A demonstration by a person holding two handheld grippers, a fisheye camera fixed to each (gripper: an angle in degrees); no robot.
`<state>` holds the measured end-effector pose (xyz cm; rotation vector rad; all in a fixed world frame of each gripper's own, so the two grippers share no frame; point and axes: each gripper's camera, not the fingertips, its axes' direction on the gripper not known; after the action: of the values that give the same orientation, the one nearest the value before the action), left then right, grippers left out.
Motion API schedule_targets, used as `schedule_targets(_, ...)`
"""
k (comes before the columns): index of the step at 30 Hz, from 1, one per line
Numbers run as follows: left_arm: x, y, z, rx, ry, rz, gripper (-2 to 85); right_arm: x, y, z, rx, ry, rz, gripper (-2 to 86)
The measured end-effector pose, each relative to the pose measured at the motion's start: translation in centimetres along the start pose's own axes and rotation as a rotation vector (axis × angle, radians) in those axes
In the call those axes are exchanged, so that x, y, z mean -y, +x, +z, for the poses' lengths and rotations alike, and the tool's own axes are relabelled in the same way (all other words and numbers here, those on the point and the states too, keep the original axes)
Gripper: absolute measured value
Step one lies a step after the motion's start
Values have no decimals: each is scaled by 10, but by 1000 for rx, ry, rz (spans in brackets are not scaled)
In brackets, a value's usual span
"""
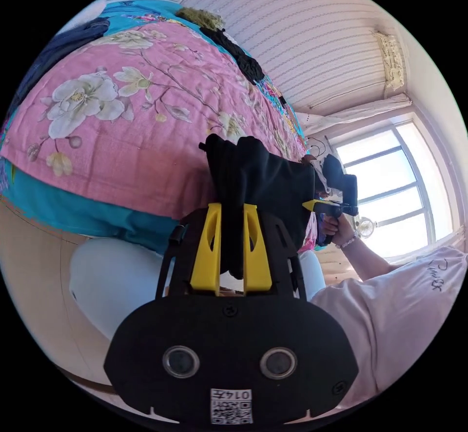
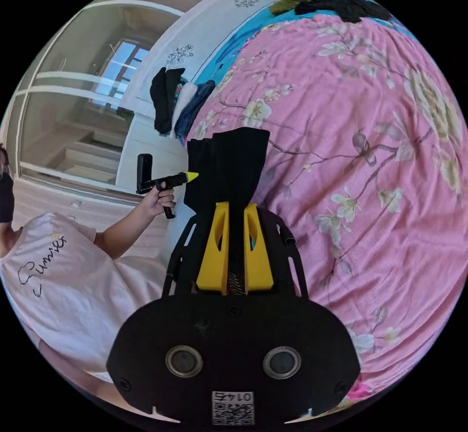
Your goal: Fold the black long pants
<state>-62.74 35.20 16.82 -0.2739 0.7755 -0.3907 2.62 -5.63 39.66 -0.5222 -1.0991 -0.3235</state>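
Observation:
The black long pants (image 1: 263, 173) hang bunched in the air above the bed, stretched between both grippers. In the left gripper view my left gripper (image 1: 231, 205) has its yellow jaws shut on one end of the dark cloth. The right gripper (image 1: 312, 204) holds the other end, with a hand (image 1: 339, 227) behind it. In the right gripper view my right gripper (image 2: 236, 205) is shut on a thick fold of the pants (image 2: 239, 159), which stand up past the jaw tips. The left gripper (image 2: 191, 176) touches the cloth's left edge there.
A pink floral bedcover (image 1: 122, 125) (image 2: 365, 159) lies under the pants. Dark clothes (image 1: 239, 56) (image 2: 346, 8) are piled at its far edge. More garments (image 2: 168, 98) hang over the bed end. A person in a pale shirt (image 2: 58, 276) stands beside the bed, by a window (image 1: 395, 183).

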Motion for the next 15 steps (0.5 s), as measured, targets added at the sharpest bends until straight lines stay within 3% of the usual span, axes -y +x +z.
schedule_targets(7, -81, -7, -119, -44, 549, -23, 67, 124, -162, 11, -14, -148, -592, 32)
schedule_targets(11, -94, -3, -190, 109, 776, -68, 71, 211, -247, 43, 25, -214, -782, 36)
schedule_targets(15, -65, -17, -266, 200, 995, -106, 78, 322, -347, 74, -9, -132, -875, 50)
